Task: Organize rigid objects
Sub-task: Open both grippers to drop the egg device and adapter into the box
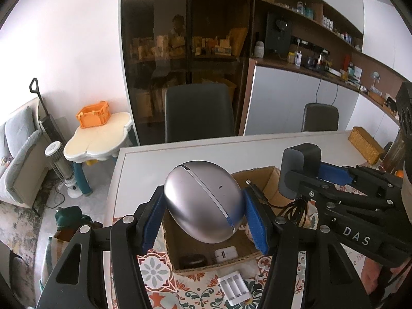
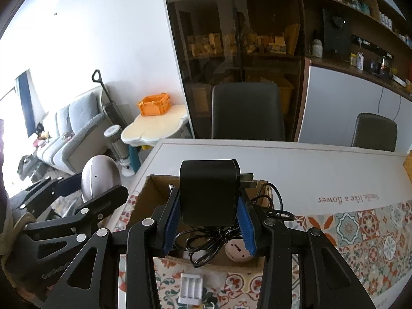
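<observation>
Item 1: smooth silver egg-shaped device with a chrome seam [image 1: 203, 200]; pinched between the blue pads of the left tongs [image 1: 204, 215], held in the air above the open brown cardboard box [image 1: 267, 180]; contact falls on its curved flanks only. Risk: the polished, rounded shell may squirt out of the pads if pressure eases or the wrist tilts; it would likely drop onto the white charger block [image 1: 225, 255] and the dark round object in the box bottom, or strike the box rim and roll across the surface.

Item 2: black rectangular plug-in power adapter with metal prongs [image 2: 209, 193]; clamped by the right tongs [image 2: 209, 228] over the same box; its black coiled cable [image 2: 221, 237] dangles below into the box. Risk: the loose loops may catch on the box wall or on the pink round item [image 2: 238, 249] and tug the adapter askew.

Item 3: white plastic battery holder with three slots [image 2: 191, 288]; lying on the patterned tile-print mat [image 2: 373, 234], just outside the box; not yet stowed.

Joint risk: both tongs crowd one opening; a collision seems possible if they descend together.
</observation>
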`<state>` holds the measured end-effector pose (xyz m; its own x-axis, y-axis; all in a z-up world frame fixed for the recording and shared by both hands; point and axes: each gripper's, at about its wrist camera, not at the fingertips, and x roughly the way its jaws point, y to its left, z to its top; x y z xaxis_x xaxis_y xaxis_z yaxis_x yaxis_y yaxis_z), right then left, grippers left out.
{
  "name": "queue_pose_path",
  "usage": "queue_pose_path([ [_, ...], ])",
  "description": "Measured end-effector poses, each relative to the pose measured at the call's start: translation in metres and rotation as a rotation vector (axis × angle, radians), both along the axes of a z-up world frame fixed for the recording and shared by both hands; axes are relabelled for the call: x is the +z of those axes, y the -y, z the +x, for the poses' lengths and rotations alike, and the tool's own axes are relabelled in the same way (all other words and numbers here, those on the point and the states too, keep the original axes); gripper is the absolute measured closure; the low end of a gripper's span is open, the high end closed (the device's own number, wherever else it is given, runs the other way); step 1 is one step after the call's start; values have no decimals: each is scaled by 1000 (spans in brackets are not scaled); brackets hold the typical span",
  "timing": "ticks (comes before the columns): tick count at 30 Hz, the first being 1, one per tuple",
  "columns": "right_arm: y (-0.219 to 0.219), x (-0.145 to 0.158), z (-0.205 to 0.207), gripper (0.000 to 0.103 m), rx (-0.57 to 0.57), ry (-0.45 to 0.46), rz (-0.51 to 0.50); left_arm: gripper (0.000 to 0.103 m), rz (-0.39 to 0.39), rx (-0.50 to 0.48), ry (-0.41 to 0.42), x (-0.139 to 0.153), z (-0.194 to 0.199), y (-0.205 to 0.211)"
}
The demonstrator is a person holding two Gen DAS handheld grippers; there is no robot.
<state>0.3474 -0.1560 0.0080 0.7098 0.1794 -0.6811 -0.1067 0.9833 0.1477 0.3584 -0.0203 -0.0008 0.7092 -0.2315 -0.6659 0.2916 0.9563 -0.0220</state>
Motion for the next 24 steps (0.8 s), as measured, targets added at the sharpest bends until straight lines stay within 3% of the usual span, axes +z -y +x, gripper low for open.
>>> queue_pose_path([
  [14,5,-38,35,61,-9,-109,-16,43,20,-11,-154,-50,42,12],
  [24,-1,-52,47,61,-1,-153,-15,21,67,117,-134,-48,40,-12],
])
